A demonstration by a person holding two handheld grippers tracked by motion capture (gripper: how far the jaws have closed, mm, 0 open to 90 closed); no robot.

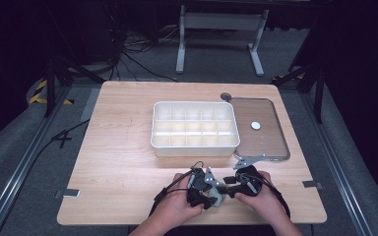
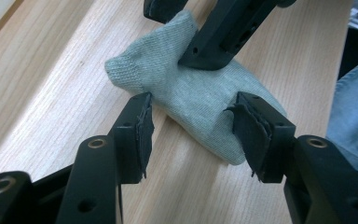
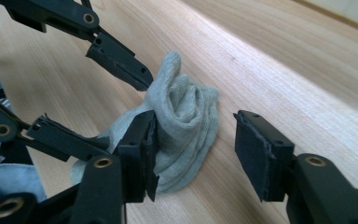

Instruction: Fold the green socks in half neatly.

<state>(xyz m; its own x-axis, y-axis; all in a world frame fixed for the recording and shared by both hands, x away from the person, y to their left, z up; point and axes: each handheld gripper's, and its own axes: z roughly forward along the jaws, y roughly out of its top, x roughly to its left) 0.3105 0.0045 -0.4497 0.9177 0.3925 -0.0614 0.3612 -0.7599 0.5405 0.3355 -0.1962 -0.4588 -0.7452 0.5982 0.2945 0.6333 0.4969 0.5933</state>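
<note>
A small grey-green sock (image 1: 218, 199) lies crumpled on the wooden table (image 1: 123, 162) near its front edge, between both hands. My left gripper (image 2: 193, 133) is open; the sock (image 2: 191, 98) lies between its jaws, and the pads stand at its edges without squeezing it. My right gripper (image 3: 198, 149) is open too. Its left pad rests against the sock (image 3: 186, 121) and its right pad stands apart from it. In the high view the left gripper (image 1: 212, 195) and right gripper (image 1: 230, 190) point toward each other over the sock.
A white box with several compartments (image 1: 195, 147) stands mid-table. Next to it on the right lies a clear lid (image 1: 270, 142) with a small white disc (image 1: 255, 126) on it. A blue sleeve (image 2: 354, 121) is close to the table's front edge.
</note>
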